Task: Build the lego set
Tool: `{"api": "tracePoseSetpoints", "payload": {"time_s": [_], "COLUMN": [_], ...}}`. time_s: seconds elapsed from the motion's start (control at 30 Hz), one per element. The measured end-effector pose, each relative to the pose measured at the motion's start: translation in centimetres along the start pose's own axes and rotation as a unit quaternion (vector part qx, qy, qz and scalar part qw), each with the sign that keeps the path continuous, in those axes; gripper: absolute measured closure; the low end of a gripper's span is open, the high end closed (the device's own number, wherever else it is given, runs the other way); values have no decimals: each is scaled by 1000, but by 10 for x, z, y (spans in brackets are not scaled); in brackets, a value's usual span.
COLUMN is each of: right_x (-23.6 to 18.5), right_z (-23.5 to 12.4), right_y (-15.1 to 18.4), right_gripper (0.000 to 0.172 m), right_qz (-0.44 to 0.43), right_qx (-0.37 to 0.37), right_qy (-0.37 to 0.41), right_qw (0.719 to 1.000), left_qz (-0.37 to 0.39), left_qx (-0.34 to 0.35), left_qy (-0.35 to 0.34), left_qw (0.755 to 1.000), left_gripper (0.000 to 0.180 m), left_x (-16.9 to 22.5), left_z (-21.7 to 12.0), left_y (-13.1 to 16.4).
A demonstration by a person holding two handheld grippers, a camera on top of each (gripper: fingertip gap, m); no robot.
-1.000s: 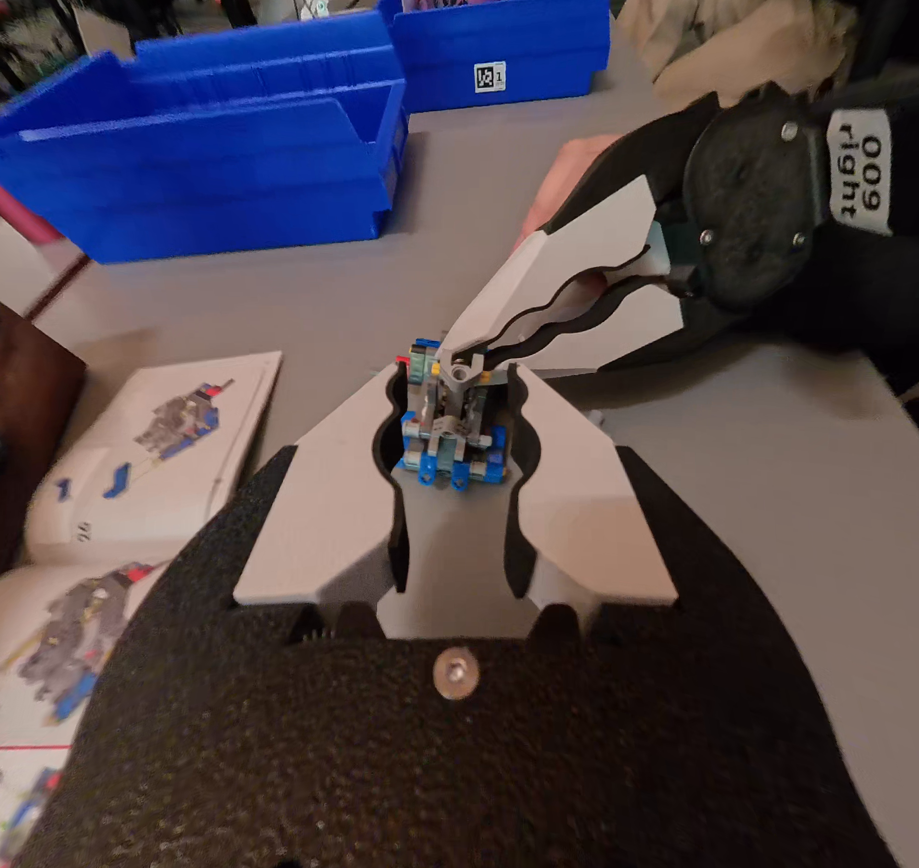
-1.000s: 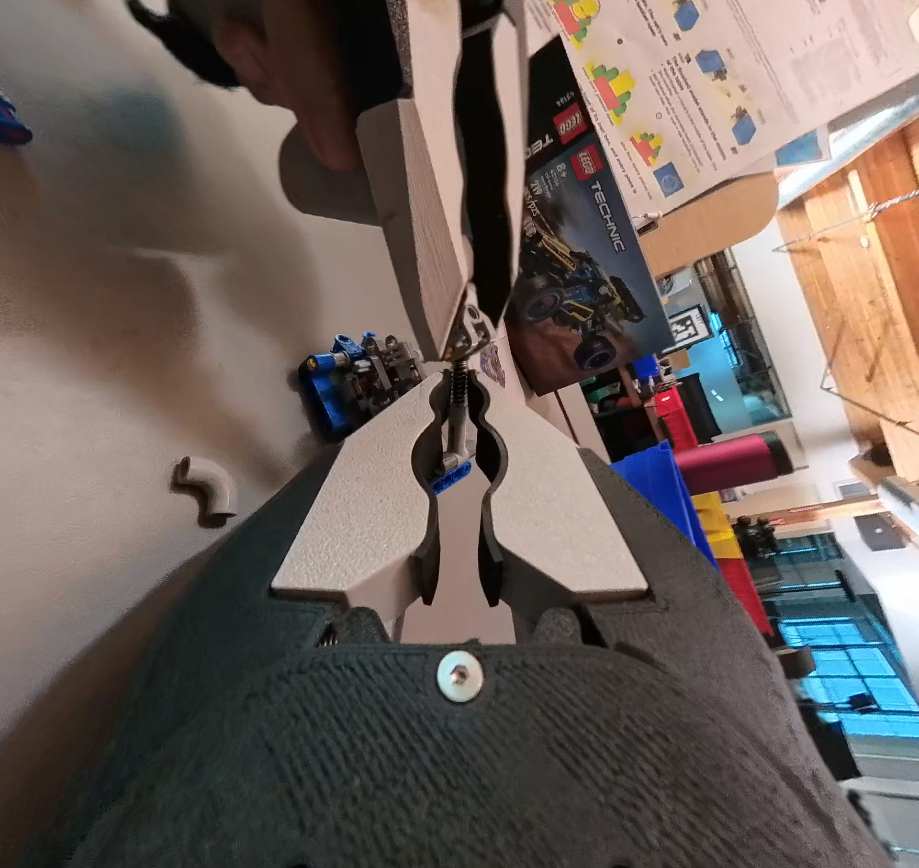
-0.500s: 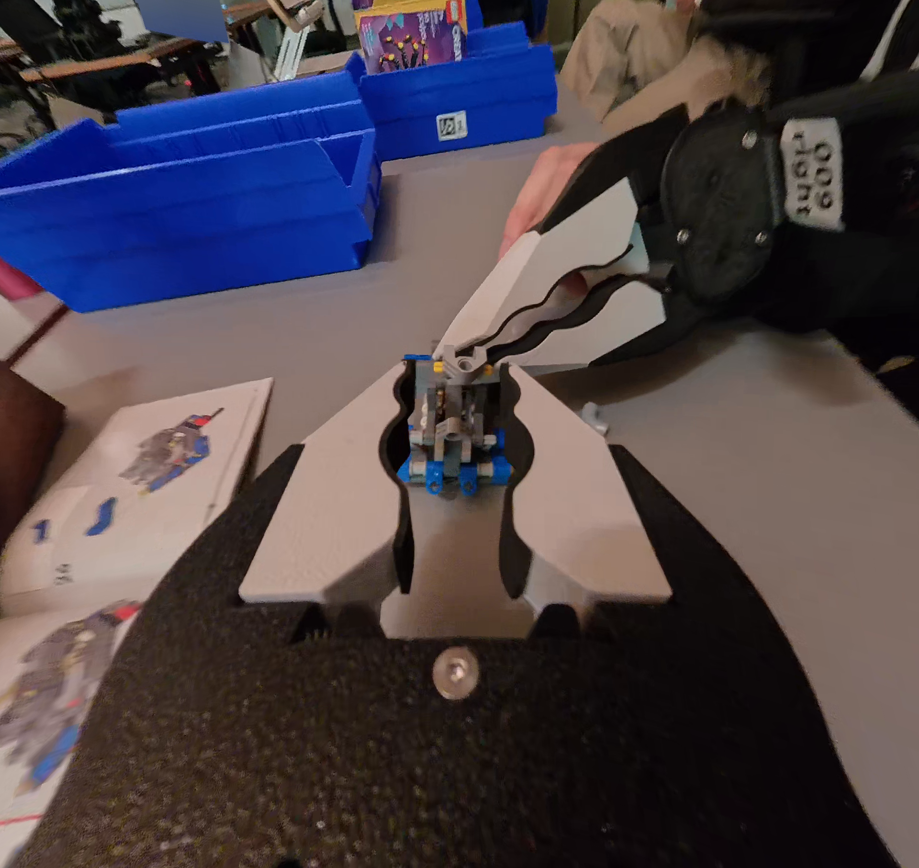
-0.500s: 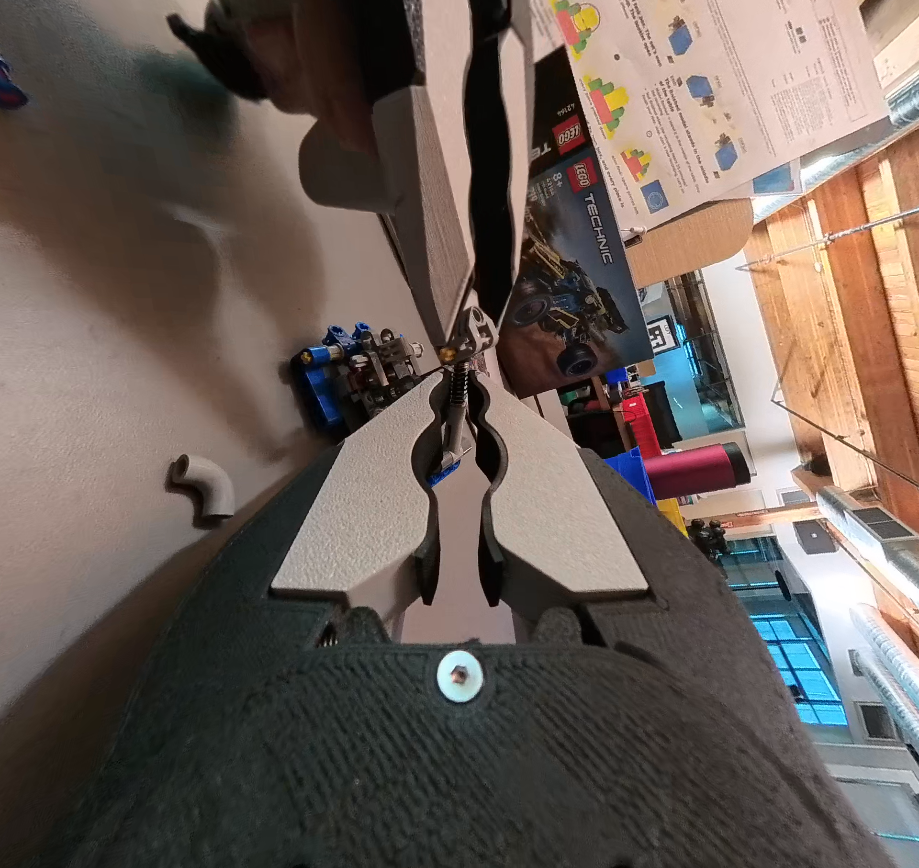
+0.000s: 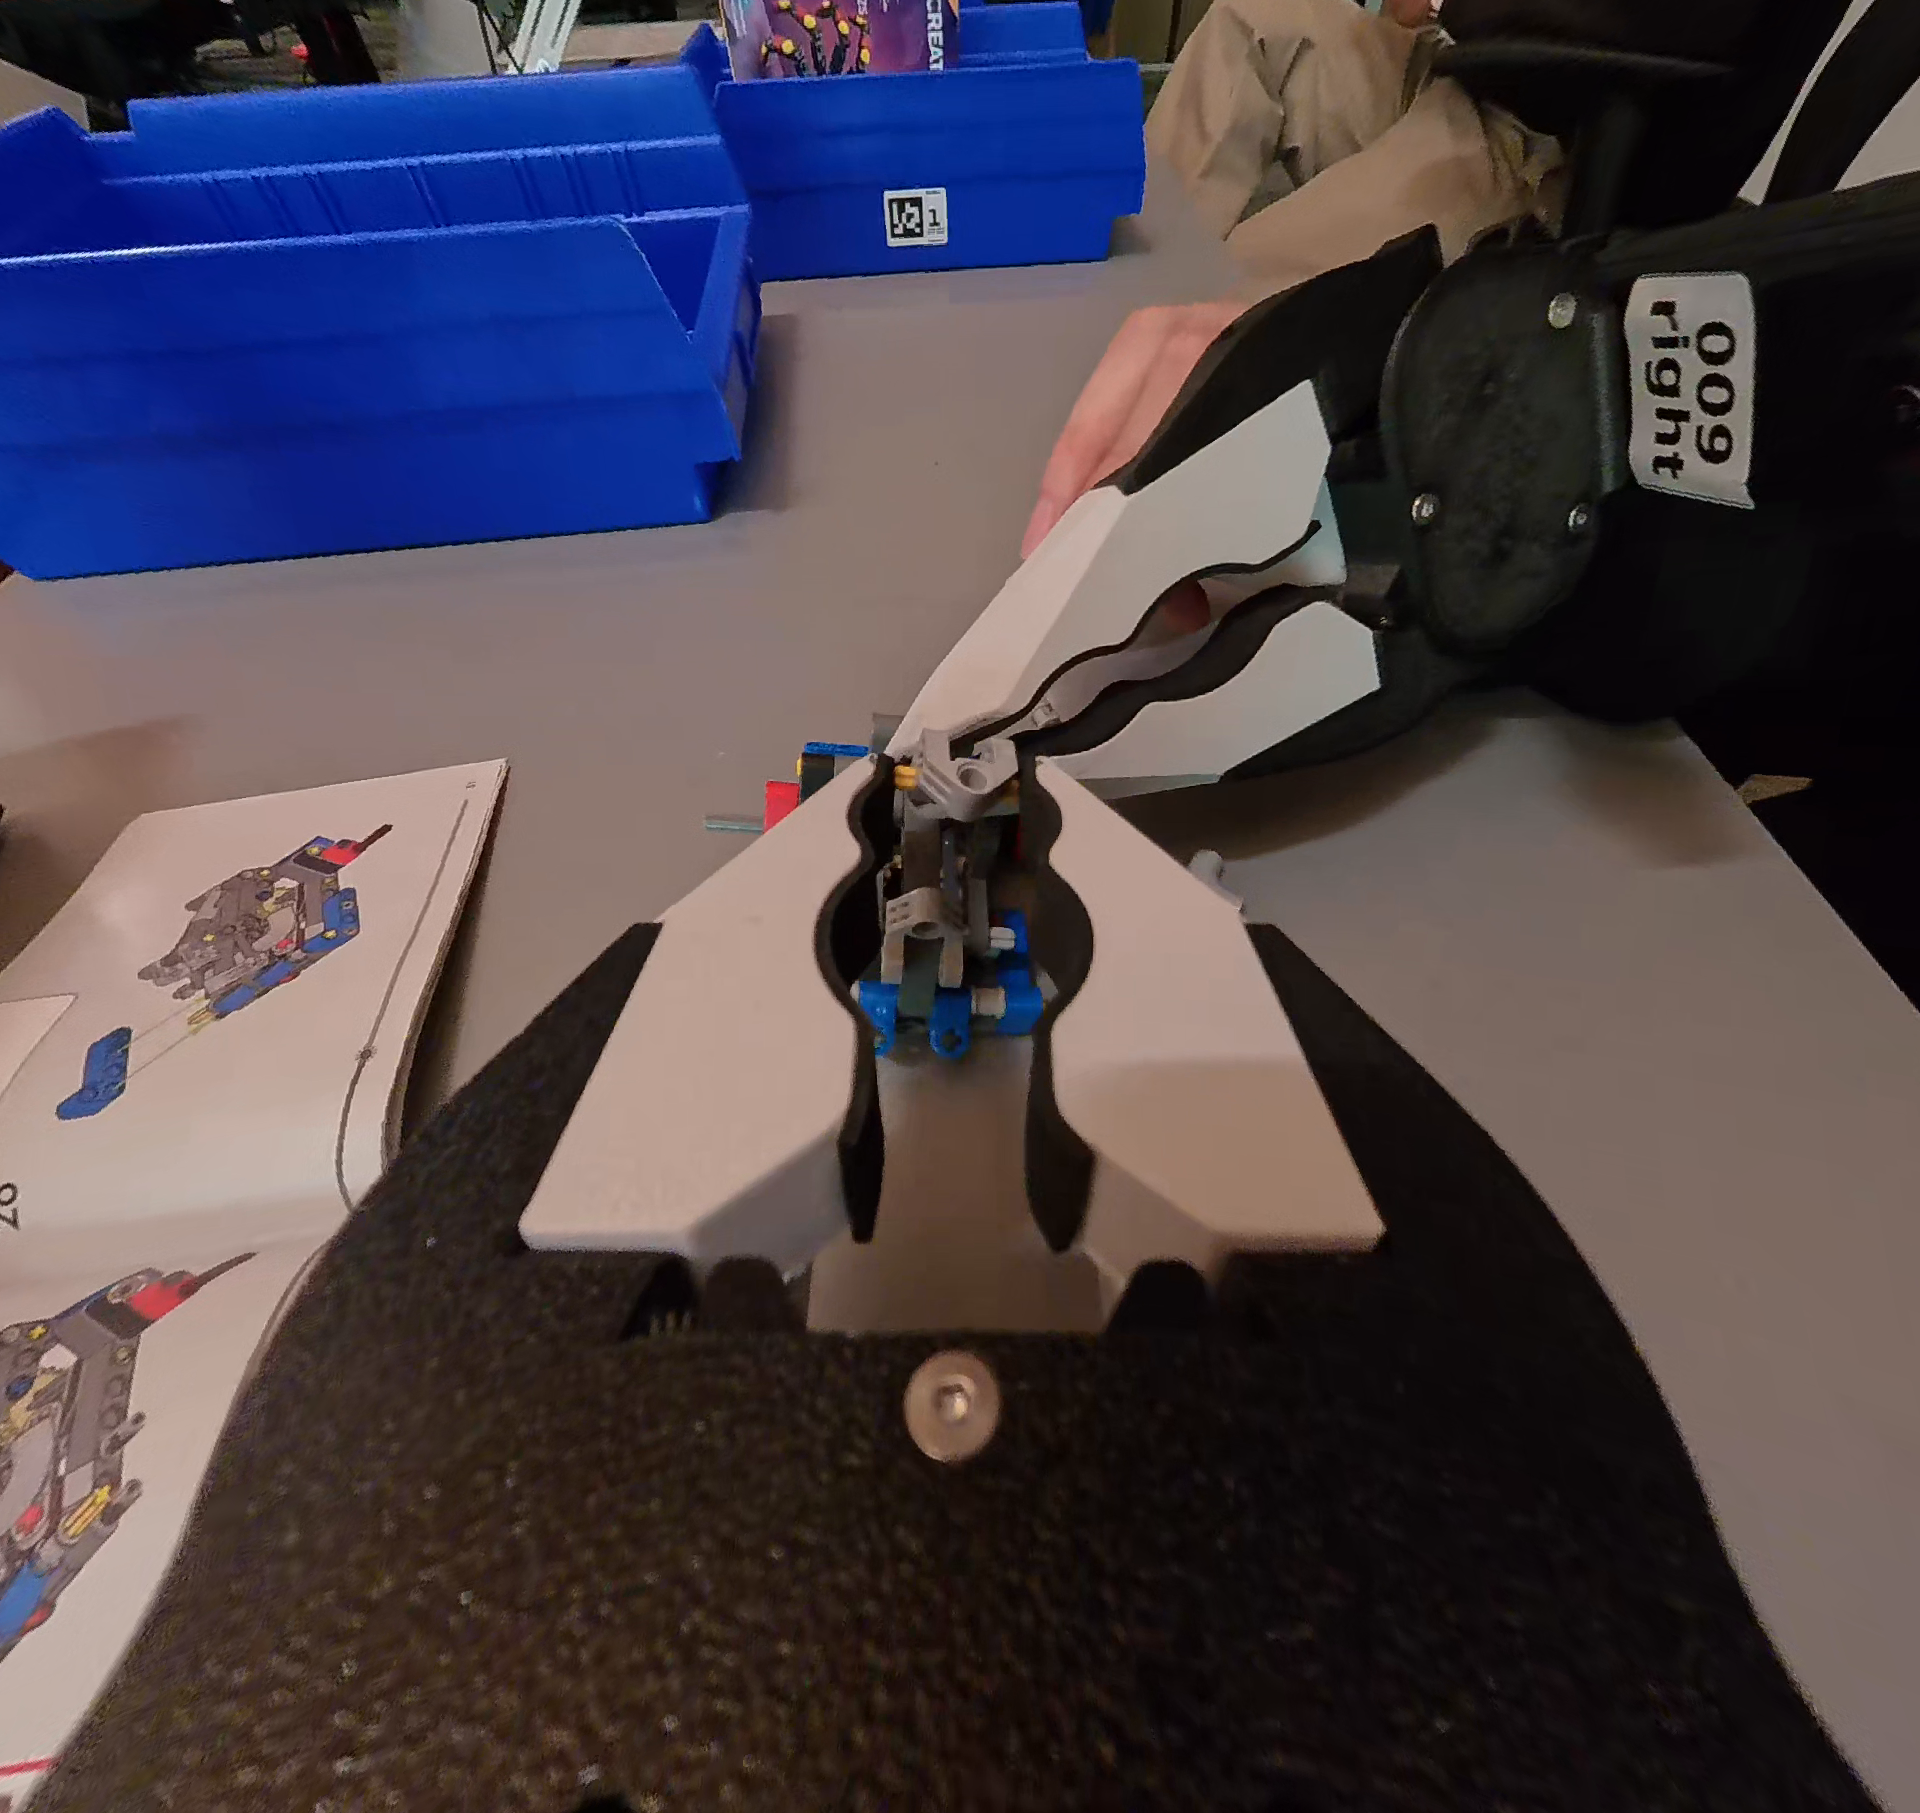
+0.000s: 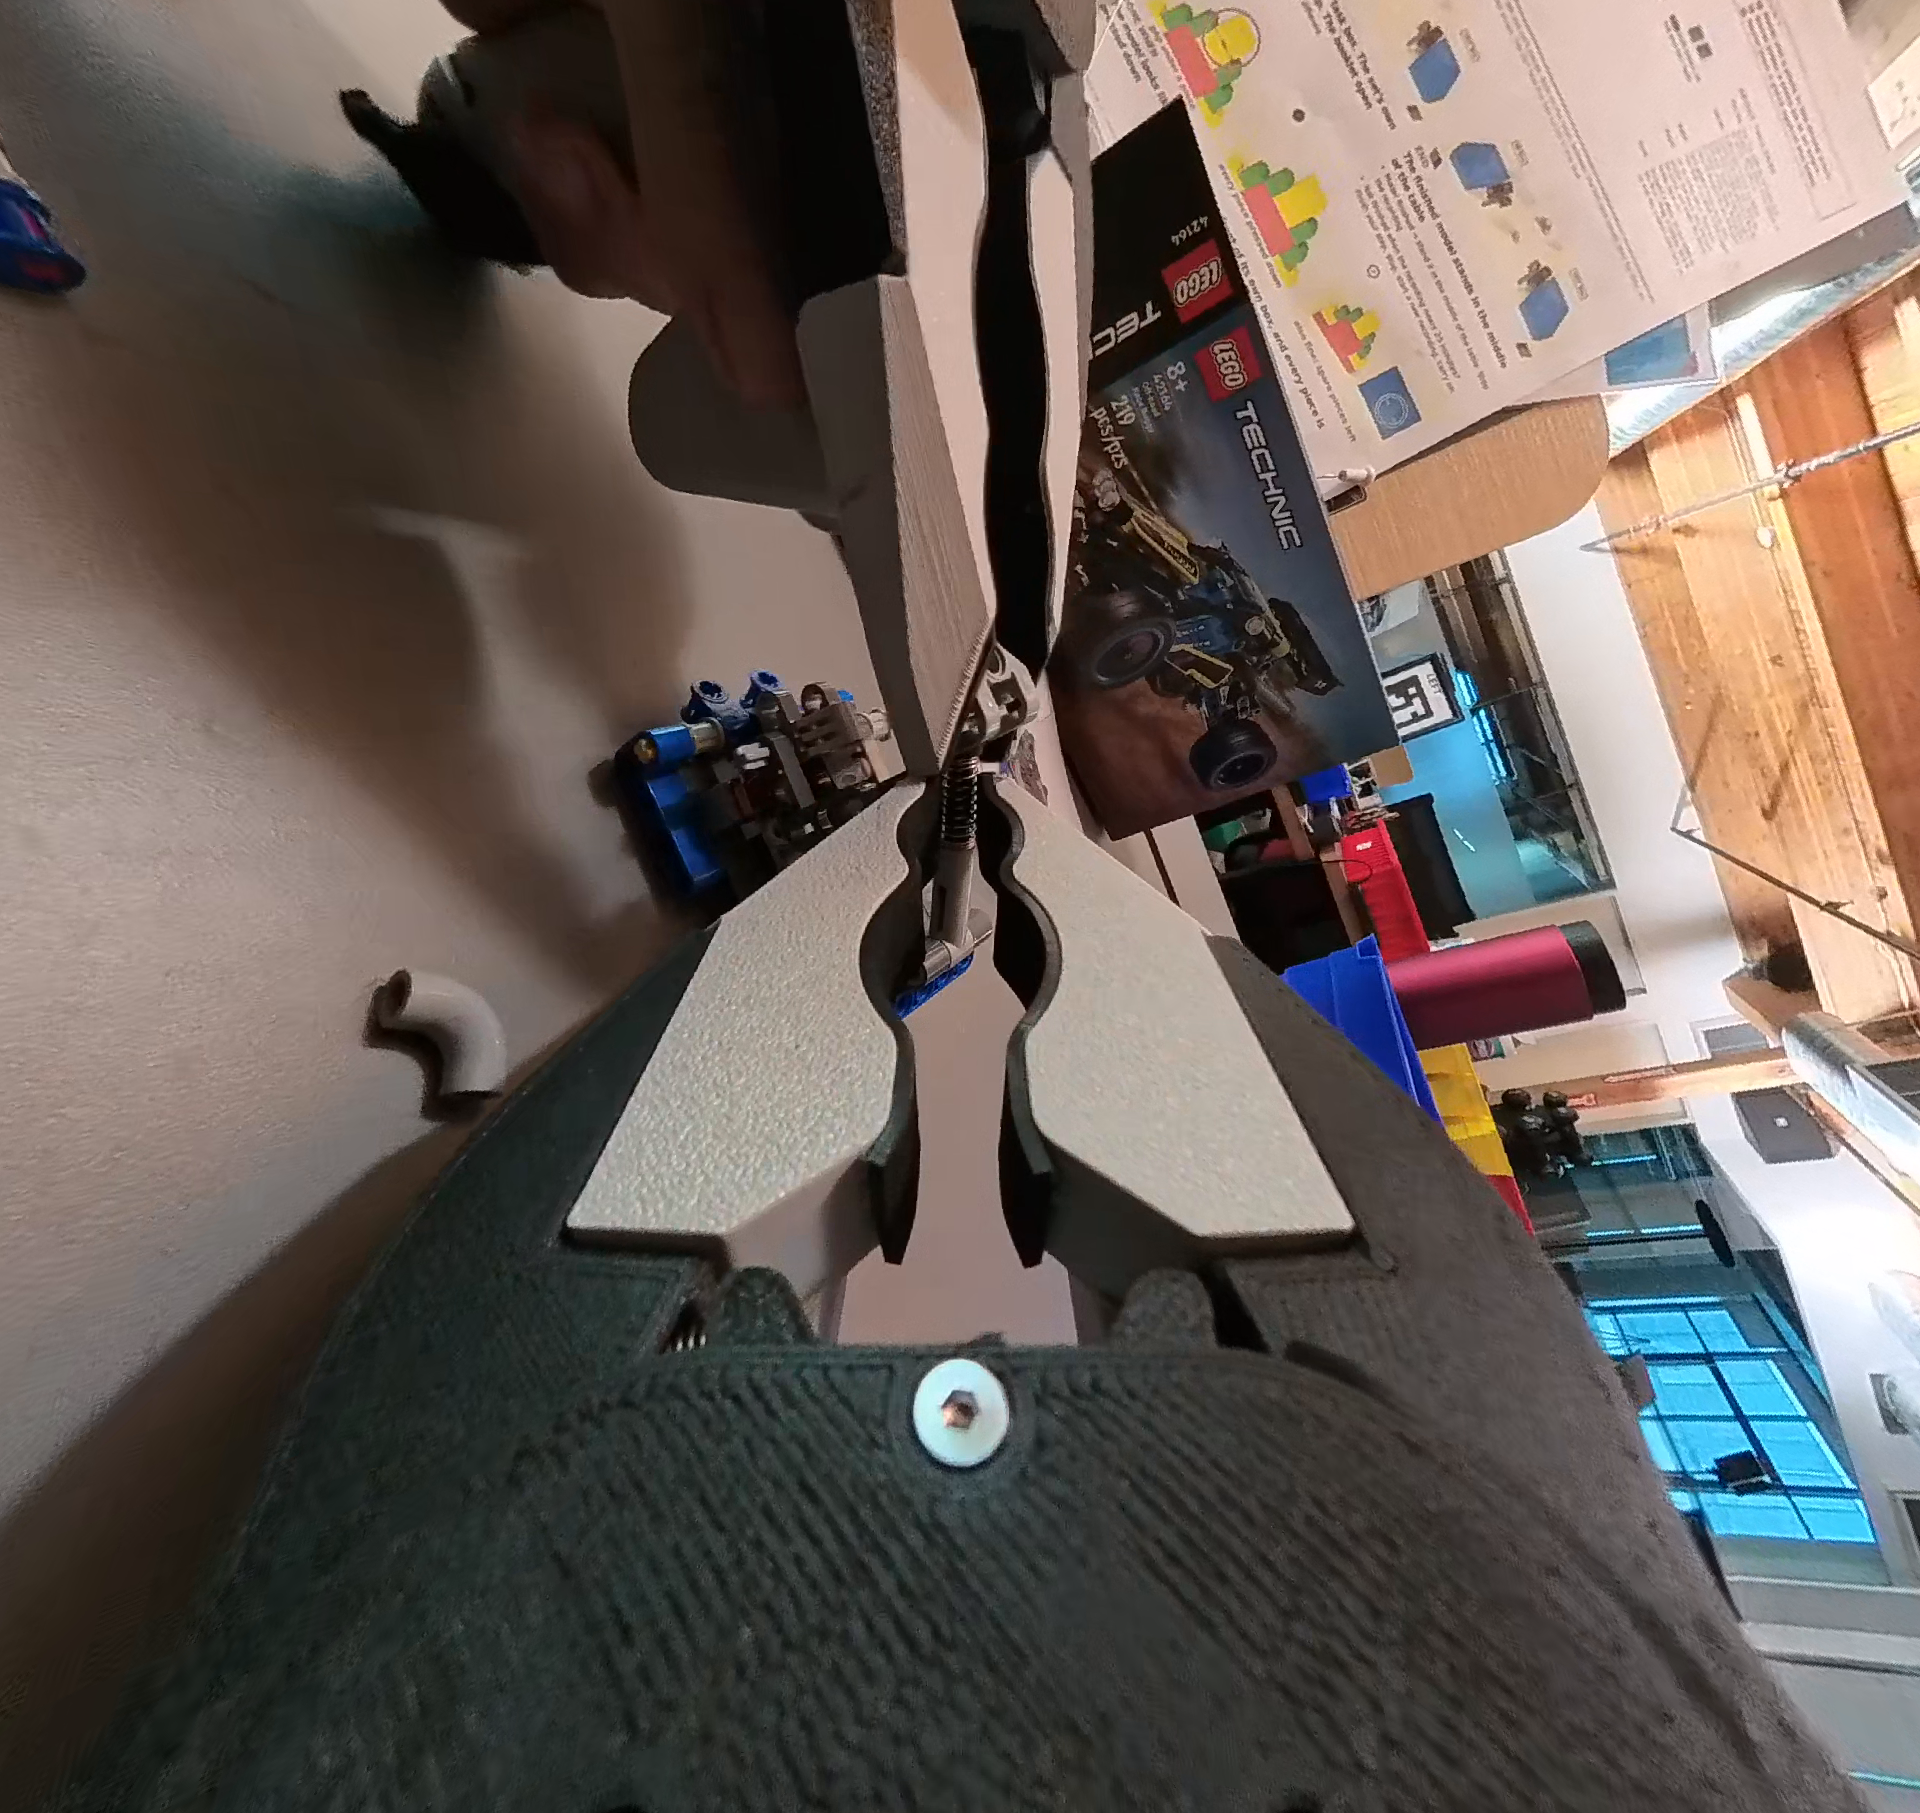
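on table: left tongs (image 5: 961, 807) clamp brick model (image 5: 951, 942); only r view shows right tongs (image 6: 961, 807) gripping spring strut (image 6: 956, 818).

grey table (image 5: 540, 641) bearing bins (image 5: 364, 350), perhaps a manual (image 5: 260, 984).

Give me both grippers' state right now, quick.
Left gripper: fingers closed around the blue-and-grey brick model.
Right gripper: fingers shut on a grey spring strut, its far end at the model.
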State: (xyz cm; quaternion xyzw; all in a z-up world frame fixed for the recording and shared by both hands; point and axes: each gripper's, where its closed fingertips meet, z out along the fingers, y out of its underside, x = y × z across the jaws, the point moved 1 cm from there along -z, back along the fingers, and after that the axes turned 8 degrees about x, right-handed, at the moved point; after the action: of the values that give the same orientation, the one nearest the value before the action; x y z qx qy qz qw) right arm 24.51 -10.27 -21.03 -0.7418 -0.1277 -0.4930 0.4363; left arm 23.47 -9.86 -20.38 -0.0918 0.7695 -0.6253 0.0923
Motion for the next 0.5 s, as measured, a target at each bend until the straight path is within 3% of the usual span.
{"api": "tracePoseSetpoints", "payload": {"time_s": [0.23,0.5], "right_x": [0,0], "right_z": [0,1], "right_y": [-1,0], "right_gripper": [168,168], "right_qz": [2,3], "right_qx": [5,-1], "right_qy": [-2,0], "right_qw": [1000,1000], "left_qz": [-31,-32], "left_qx": [6,5], "left_qy": [19,-6], "left_qw": [999,999], "left_gripper": [161,161], "left_x": [2,-1], "left_z": [-2,-2], "left_y": [-1,-1]}}
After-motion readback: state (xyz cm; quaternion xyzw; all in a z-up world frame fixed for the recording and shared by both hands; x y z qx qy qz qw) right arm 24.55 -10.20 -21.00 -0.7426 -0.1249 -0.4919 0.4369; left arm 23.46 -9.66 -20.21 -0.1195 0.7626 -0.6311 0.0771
